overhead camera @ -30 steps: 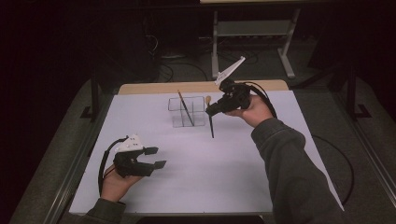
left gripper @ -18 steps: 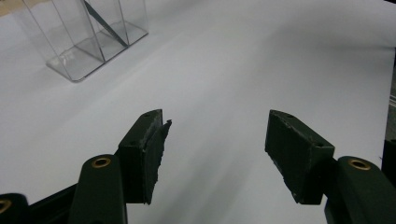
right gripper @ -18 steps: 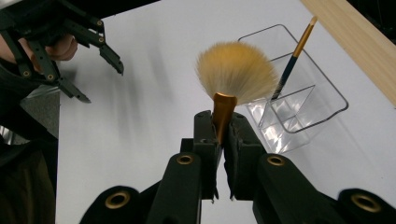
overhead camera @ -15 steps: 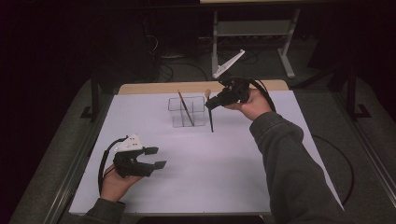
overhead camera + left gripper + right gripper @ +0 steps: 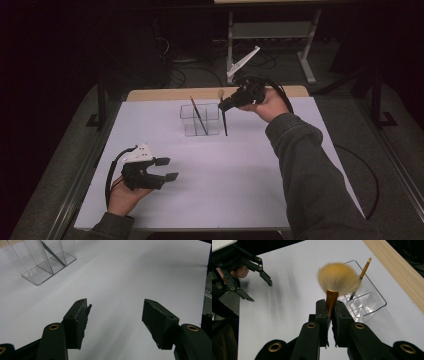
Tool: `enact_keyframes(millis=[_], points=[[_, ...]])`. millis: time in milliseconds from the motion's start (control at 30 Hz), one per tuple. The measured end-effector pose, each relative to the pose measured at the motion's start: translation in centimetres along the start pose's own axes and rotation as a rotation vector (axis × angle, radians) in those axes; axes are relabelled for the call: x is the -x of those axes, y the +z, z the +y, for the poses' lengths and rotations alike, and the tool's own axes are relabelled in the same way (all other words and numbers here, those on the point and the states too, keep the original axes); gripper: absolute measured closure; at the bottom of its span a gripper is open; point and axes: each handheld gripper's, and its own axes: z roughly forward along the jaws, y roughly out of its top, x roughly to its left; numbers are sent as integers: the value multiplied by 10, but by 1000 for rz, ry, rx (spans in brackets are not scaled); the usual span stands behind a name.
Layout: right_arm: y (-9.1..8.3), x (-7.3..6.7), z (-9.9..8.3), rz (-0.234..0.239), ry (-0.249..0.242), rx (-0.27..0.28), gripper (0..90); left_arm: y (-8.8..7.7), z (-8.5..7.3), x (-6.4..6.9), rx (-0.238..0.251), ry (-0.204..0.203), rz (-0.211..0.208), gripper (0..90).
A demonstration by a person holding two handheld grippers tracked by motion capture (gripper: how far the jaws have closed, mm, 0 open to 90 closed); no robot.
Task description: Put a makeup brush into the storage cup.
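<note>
The right gripper pinched a fluffy makeup brush by its copper ferrule, beside the clear plastic organizer. The left gripper rested spread on the smooth white table, nothing between its ribbed pads.

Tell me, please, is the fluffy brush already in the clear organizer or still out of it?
Out. The right gripper grips the fluffy brush by its gold ferrule, its handle hanging beside the clear organizer.
</note>
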Motion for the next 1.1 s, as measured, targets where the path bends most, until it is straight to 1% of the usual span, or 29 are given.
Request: enact_keyframes(millis=[300, 333, 400, 433, 467, 567, 600, 633, 667, 800, 833, 1000, 1067, 1100], points=[[-2, 4, 6, -5, 11, -3, 829, 0, 0, 1, 2, 3, -1, 366], [-2, 5, 7, -6, 6, -2, 829, 0, 0, 0, 4, 5, -2, 366], [-3, 6, 9, -9, 3, 0, 829, 0, 0, 1, 10, -1, -3, 366], [-3, 6, 10, -7, 9, 2, 829, 0, 0, 1, 13, -1, -4, 366], [-3, 7, 11, -11, 7, -1, 829, 0, 0, 0, 9, 5, -2, 366], [-4, 8, 14, -11, 9, 2, 829, 0, 0, 0, 9, 7, -3, 366], [-4, 10, 15, -14, 0, 3, 829, 0, 0, 0, 8, 6, -4, 366], [-4, 9, 16, -16, 12, 0, 829, 0, 0, 0, 7, 12, -3, 366], [-4, 10, 17, -18, 3, 3, 829, 0, 0, 0, 8, 3, -6, 366], [-4, 12, 21, -18, 10, 0, 829, 0, 1, 0, 12, 6, -7, 366], [-4, 14, 21, -22, -2, 2, 829, 0, 0, 0, 12, 5, -7, 366], [-3, 17, 25, -27, 4, 0, 829, 1, 0, 0, 6, -2, -8, 366], [-3, 19, 26, -29, 15, -3, 829, 1, 0, 0, 8, -4, -8, 366], [-3, 20, 27, -31, 11, -2, 829, 0, 0, 0, 8, 1, -6, 366]])
